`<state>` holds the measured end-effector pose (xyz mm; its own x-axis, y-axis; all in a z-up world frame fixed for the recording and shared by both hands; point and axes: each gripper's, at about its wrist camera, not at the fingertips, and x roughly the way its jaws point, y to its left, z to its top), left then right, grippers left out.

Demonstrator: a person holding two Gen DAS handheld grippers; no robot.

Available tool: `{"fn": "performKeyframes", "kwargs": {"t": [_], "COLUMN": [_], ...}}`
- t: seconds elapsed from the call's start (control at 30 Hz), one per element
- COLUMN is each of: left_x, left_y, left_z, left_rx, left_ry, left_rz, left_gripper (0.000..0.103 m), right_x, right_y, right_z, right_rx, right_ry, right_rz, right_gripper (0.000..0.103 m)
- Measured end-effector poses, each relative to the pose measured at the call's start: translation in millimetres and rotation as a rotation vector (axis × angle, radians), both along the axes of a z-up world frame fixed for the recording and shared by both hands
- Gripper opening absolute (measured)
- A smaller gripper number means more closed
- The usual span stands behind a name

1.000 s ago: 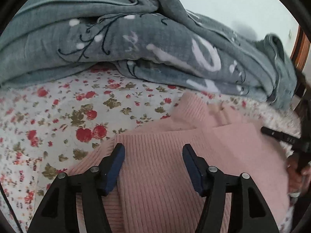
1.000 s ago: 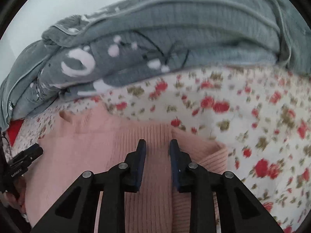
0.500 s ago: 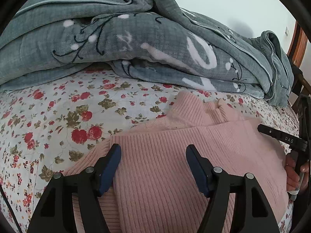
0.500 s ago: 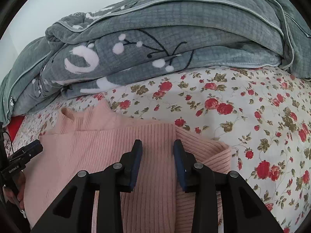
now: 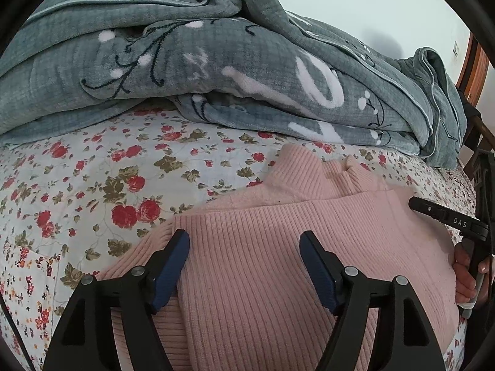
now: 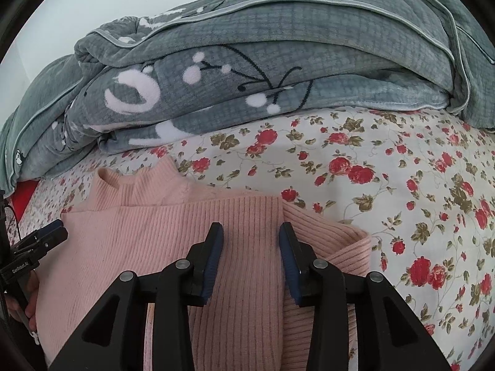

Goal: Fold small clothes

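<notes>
A pink ribbed sweater (image 5: 355, 225) lies on the floral bedsheet (image 5: 92, 185), collar toward the grey blanket, one side folded over its body. My left gripper (image 5: 244, 241) hovers over its left part with jaws opening; the knit lies flat below the pads, which do not press on it. In the right wrist view the right gripper (image 6: 251, 232) stands over the folded edge of the sweater (image 6: 139, 232), its jaws also opening and the pads clear of the fabric. Each gripper shows at the edge of the other's view: the right gripper (image 5: 416, 205), the left gripper (image 6: 60, 230).
A thick grey blanket (image 5: 185, 61) with white motifs is piled along the far side of the bed, also filling the top of the right wrist view as the blanket (image 6: 278, 46). A wooden headboard (image 5: 473, 61) stands at the far right. A hand (image 5: 464, 269) grips the right tool.
Both grippers' jaws have spread wider over the sweater. The right jaws were nearly together on the folded edge a second ago. The sweater itself lies as before.
</notes>
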<state>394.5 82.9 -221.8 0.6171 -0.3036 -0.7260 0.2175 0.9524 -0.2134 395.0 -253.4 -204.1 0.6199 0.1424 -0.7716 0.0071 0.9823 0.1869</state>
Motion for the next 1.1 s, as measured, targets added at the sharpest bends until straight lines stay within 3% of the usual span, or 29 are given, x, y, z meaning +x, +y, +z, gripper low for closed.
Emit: {"fn": "performKeyframes", "kwargs": {"t": [1.1], "left_x": [-0.1], "left_y": [-0.1], "left_z": [-0.8], "left_rx": [0.000], "left_ry": [0.001], "left_rz": [-0.001], "left_gripper": [0.076], "right_x": [-0.3], "right_y": [2.9], "right_z": [-0.5], "right_rx": [-0.001], "right_ry": [-0.001], "right_rz": [0.000], "right_gripper": [0.043]}}
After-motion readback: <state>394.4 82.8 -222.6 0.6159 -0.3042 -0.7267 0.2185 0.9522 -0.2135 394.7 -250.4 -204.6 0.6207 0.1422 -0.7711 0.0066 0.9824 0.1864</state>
